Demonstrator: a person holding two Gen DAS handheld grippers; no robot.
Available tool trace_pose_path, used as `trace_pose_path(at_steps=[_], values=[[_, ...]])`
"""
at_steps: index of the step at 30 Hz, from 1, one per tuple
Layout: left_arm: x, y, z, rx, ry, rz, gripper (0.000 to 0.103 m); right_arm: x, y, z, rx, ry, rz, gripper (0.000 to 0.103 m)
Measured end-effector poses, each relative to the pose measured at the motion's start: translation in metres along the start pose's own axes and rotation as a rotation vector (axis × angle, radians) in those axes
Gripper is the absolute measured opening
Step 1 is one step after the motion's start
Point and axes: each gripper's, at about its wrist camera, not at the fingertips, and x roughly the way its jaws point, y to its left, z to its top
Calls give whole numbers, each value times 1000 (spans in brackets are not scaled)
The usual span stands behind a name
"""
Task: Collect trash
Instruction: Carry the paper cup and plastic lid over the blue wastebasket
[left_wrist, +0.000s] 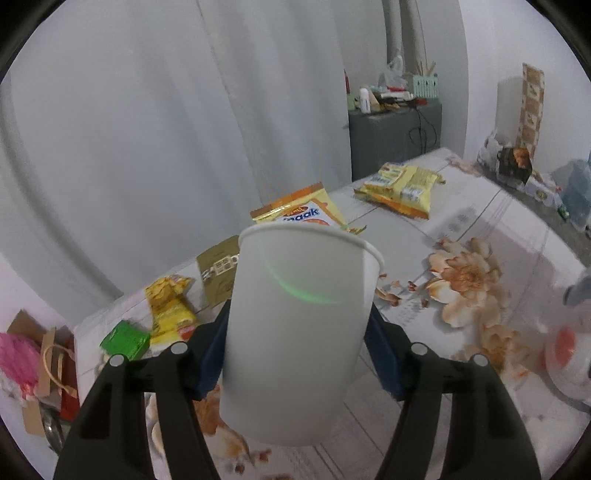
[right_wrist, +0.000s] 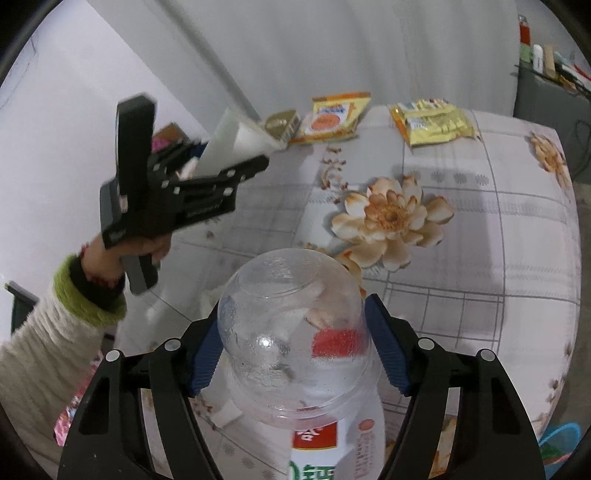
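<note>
Your left gripper (left_wrist: 297, 354) pinches the white paper cup (left_wrist: 295, 332), right gripper (right_wrist: 297, 350) pinches the clear plastic bottle (right_wrist: 295, 354); next, bin both.

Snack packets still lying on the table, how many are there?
3 that I can tell: a yellow packet at the far end, an orange-and-white packet behind the held white cup, and a yellow packet beside the green box. The cup may hide more.

Orange snack packet (left_wrist: 309, 213): partly hidden word ending "naak".
</note>
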Motion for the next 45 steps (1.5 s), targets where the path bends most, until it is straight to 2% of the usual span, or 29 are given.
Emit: trace_pose_path(at_steps=[10, 17, 21, 26, 34, 41, 45], values=[[-103, 9, -21, -139, -165, -64, 65, -48, 19, -8, 31, -134, 48, 68], [-178, -9, -49, -156, -265, -114, 65, -87, 37, -31, 49, -216, 46, 68], [-214, -25, -60, -180, -315, -179, 65, -116, 46, -54, 70, -274, 55, 66], [-238, -64, -58, -167, -369, -272, 65, -151, 47, -87, 116, -346, 51, 66], [-242, -127, -48, -187, -368, -481, 65, -205, 17, -164, 274, -484, -12, 66], [-239, -205, -36, -141, -318, -656, 65, -260, -41, -266, 548, -620, -161, 66], [-230, -268, -20, -75, -256, -745, 66, -285, -80, -327, 733, -700, -228, 66]])
